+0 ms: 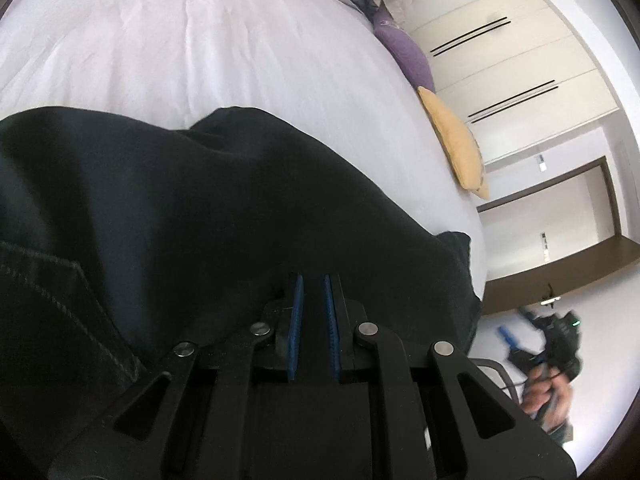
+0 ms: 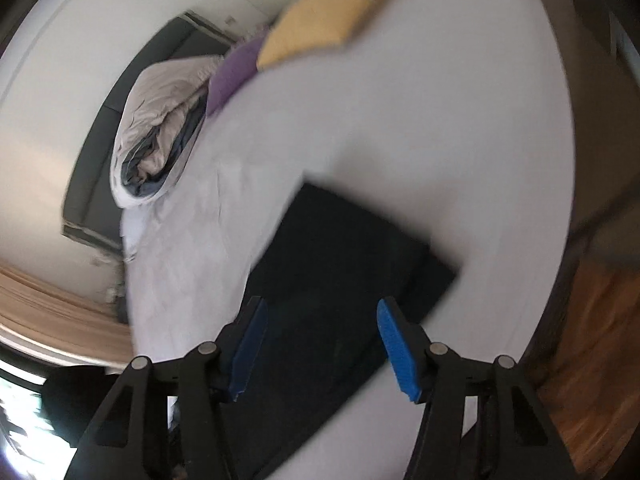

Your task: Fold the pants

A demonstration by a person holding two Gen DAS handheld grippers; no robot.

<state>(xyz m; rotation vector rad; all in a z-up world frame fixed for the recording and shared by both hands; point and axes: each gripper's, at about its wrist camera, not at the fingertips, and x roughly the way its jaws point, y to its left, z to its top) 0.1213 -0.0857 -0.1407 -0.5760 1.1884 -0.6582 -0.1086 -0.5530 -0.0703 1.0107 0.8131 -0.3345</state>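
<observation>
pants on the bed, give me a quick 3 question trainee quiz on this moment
1. True or false: the right gripper is open, with nothing between its blue pads.
2. Multiple choice: the yellow pillow lies next to a pillow of which colour? A) red B) purple C) green
3. Fill in: the dark pants lie on a ____ bed sheet.

Key: 1 true. 2 B, the purple pillow. 3 white. Note: the left gripper looks nearly shut low over the pants, but whether it pinches fabric cannot be told.
</observation>
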